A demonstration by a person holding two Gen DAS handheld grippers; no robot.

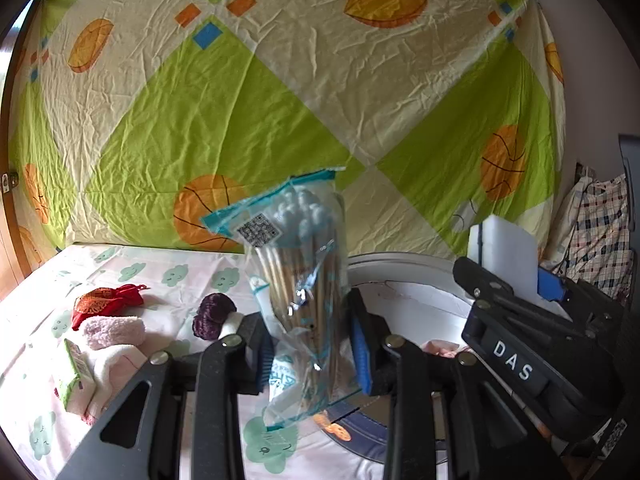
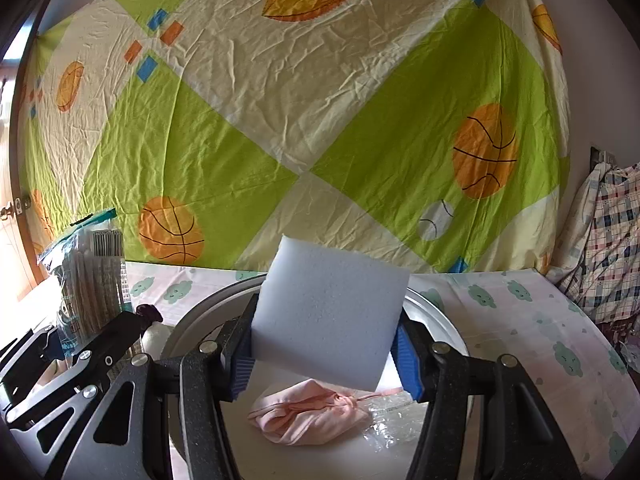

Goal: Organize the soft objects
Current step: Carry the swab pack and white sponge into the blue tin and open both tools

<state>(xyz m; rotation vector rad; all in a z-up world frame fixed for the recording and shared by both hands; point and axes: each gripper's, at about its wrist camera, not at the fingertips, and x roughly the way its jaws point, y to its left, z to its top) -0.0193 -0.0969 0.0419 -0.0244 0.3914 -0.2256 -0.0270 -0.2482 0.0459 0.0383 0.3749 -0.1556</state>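
Observation:
My left gripper (image 1: 310, 344) is shut on a clear bag of cotton swabs (image 1: 298, 280) and holds it upright above the bed by the round white basin (image 1: 400, 264). My right gripper (image 2: 326, 354) is shut on a white sponge block (image 2: 328, 316) and holds it over the basin (image 2: 436, 312). A pink cloth pouch (image 2: 308, 412) lies inside the basin. The sponge (image 1: 508, 256) and the right gripper also show at the right of the left wrist view. The swab bag (image 2: 92, 276) shows at the left of the right wrist view.
On the cloud-print sheet (image 1: 180, 276) lie a red pouch (image 1: 106, 300), a pink fluffy sock (image 1: 114, 330), a purple yarn ball (image 1: 212, 314) and a green tissue pack (image 1: 74, 376). A green ball-print sheet (image 1: 280, 100) hangs behind. Plaid fabric (image 2: 608, 248) lies at the right.

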